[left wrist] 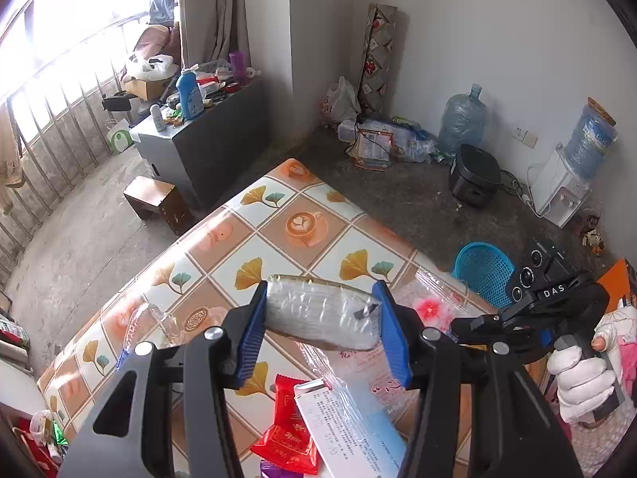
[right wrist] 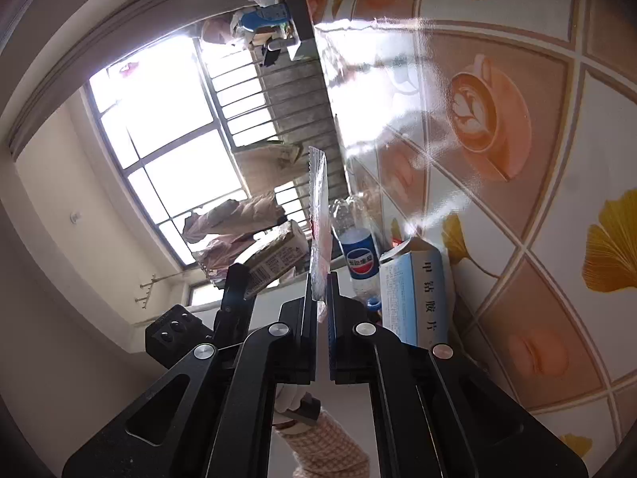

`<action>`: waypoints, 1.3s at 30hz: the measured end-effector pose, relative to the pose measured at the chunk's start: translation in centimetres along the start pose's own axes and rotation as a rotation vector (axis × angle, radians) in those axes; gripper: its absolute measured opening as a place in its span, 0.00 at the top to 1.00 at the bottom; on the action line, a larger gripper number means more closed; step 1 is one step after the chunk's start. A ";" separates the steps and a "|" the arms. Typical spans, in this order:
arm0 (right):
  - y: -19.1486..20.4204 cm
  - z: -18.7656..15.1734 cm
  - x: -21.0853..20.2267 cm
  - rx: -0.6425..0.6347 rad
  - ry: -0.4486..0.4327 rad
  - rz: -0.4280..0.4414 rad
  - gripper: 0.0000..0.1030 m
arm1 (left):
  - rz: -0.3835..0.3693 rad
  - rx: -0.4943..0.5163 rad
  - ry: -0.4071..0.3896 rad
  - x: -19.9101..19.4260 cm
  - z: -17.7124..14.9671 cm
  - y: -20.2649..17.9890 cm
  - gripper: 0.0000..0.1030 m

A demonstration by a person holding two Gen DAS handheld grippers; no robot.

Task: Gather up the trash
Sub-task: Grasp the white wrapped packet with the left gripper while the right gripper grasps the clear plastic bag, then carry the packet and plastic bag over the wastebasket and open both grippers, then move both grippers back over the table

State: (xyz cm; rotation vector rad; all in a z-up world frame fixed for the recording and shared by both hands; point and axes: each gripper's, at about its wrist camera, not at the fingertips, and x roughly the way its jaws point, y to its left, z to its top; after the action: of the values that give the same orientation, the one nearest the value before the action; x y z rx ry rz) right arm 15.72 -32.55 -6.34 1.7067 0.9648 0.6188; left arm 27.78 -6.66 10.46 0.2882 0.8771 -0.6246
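Clamping a silvery wrapped packet in the left hand-held gripper above the tabletop; right hand-held gripper pinched shut on a thin clear wrapper.

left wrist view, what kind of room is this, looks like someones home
Most likely a lived-in room of a home, not a lab: a table under a patterned plastic tablecloth, a water dispenser with a bottle on top by the wall, and a cluttered grey cabinet near a barred window.

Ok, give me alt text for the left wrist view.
The left gripper holds a silvery wrapped packet above a table with a leaf-and-coffee-cup cloth. A red snack wrapper and a white box lie below; a blue basket stands on the floor.
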 end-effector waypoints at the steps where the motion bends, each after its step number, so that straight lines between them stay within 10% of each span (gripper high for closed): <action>1: 0.1 0.0 -0.8 -0.006 -0.012 0.009 0.97 | -0.008 -0.003 -0.006 -0.2 0.4 -0.5 0.51; 11: -1.8 -0.2 -15.7 -0.087 -0.348 -0.046 0.97 | -0.203 0.049 0.036 4.1 5.3 -12.9 0.51; 24: -11.4 3.9 -30.8 0.090 -0.771 -0.256 0.93 | -0.393 0.150 0.304 22.6 7.4 -34.6 0.49; 27: -13.5 6.6 -31.7 0.124 -0.792 -0.328 0.88 | -0.388 0.148 0.355 26.8 7.0 -37.5 0.37; 30: -17.0 8.8 -32.6 0.194 -0.803 -0.410 0.48 | -0.359 0.142 0.377 29.5 6.3 -39.0 0.32; 39: -18.9 8.1 -32.7 0.205 -0.799 -0.490 0.47 | -0.352 0.186 0.308 27.2 6.2 -37.7 0.30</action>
State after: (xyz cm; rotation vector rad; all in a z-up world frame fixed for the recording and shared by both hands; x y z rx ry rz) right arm -1.47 -61.52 -25.23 1.5878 0.8125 -0.4764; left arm 21.41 -49.88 -6.60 0.4096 1.1812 -1.0097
